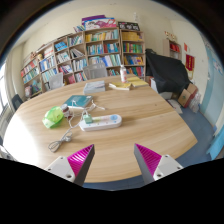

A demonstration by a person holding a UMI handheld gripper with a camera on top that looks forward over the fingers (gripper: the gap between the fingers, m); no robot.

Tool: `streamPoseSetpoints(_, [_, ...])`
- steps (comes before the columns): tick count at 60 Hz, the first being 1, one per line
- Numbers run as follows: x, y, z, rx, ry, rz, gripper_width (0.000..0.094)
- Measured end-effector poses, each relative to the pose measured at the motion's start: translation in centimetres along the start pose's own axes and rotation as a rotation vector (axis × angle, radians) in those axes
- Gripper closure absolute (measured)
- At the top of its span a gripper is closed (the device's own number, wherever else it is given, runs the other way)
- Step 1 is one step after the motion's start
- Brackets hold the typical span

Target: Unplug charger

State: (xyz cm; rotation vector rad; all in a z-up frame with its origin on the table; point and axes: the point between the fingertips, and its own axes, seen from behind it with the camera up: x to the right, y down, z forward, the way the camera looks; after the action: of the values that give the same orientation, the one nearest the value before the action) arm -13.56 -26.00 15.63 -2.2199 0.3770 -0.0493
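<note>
A white power strip (102, 122) lies on the round wooden table (140, 115), well beyond my fingers. A charger with a green top (87, 118) is plugged into its left end, and a white cable (62, 138) trails from there toward the table's near edge. My gripper (112, 160) is open and empty, hovering over the table's near edge. Its pink pads (75, 159) stand wide apart with nothing between them.
A green object (53, 118) and a teal pouch (78, 101) lie left of the strip. A book (95, 87) and a bottle (123, 74) sit farther back. Bookshelves (80, 52) line the far wall. A dark chair (166, 72) stands right of the table.
</note>
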Motion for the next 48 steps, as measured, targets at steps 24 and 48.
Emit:
streamPoseSetpoints(24, [-14.5,-6.0,18.0,0.111,-0.208,-0.17,0.0116])
streamPoseSetpoints(48, [-13.7,-5.4,28.7,0.206,-0.093,-0.242,0.0602])
